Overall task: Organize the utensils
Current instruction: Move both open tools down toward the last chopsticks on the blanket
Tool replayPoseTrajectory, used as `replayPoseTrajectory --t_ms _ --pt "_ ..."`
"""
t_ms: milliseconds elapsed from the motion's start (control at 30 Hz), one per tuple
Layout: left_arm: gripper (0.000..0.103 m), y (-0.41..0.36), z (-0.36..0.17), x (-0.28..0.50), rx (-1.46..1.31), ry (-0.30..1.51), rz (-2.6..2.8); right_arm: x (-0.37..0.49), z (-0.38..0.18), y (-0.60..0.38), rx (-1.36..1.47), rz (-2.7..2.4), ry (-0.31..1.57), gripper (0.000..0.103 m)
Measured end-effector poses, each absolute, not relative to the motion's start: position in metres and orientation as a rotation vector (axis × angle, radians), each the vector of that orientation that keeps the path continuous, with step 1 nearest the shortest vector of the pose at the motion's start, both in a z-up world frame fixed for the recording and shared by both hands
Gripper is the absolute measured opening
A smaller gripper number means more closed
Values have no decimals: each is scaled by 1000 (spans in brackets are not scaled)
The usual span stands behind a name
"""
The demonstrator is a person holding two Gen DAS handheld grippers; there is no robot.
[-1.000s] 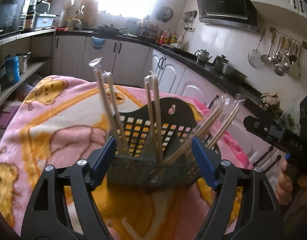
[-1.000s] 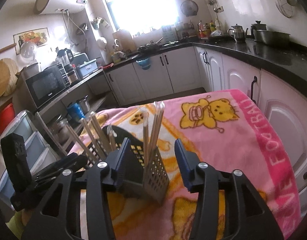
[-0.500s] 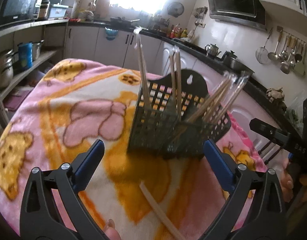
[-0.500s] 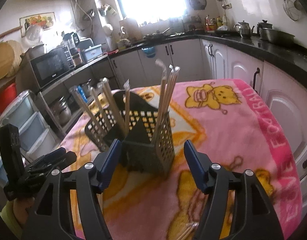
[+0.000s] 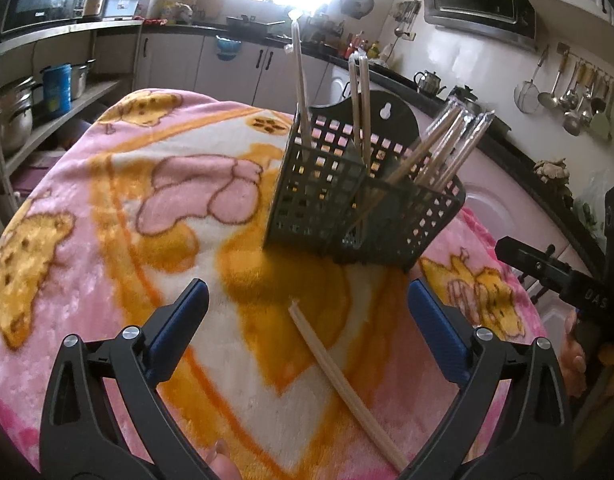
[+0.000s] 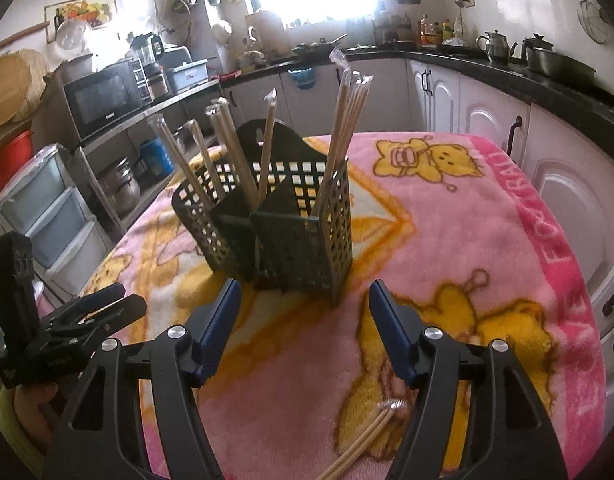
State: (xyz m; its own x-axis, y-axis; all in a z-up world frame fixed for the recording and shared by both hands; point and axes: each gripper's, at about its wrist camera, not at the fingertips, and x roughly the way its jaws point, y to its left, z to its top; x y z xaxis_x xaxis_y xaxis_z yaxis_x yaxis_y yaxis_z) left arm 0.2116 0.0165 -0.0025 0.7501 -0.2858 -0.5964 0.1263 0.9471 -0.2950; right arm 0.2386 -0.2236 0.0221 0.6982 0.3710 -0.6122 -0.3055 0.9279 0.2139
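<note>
Wrapped chopsticks (image 5: 343,384) at six o'clock of caddy (image 5: 359,200): light, stiff, slippery sleeve; pinch mid-length; left gripper (image 5: 307,334) wide, empty; right gripper (image 6: 305,330) parted, empty.

Loose chopsticks (image 6: 363,444): near ends cut off by the bottom edge in the right wrist view.
Wrapped stick (image 5: 347,396): its lower end slips behind the left gripper's (image 5: 307,316) arm.
Caddy (image 5: 363,200) compartments: bottoms screened by the mesh, so where each stick stands can't be told.
Blanket (image 6: 487,240) lettering: runs out of frame at the bench's right edge.
</note>
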Motion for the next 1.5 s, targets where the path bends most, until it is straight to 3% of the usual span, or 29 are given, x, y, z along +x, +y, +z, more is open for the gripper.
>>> replayPoseTrajectory --t_ms 1500 --pt "91 -28 -61 207 -266 920 -313 195 -67 -266 189 338 963 65"
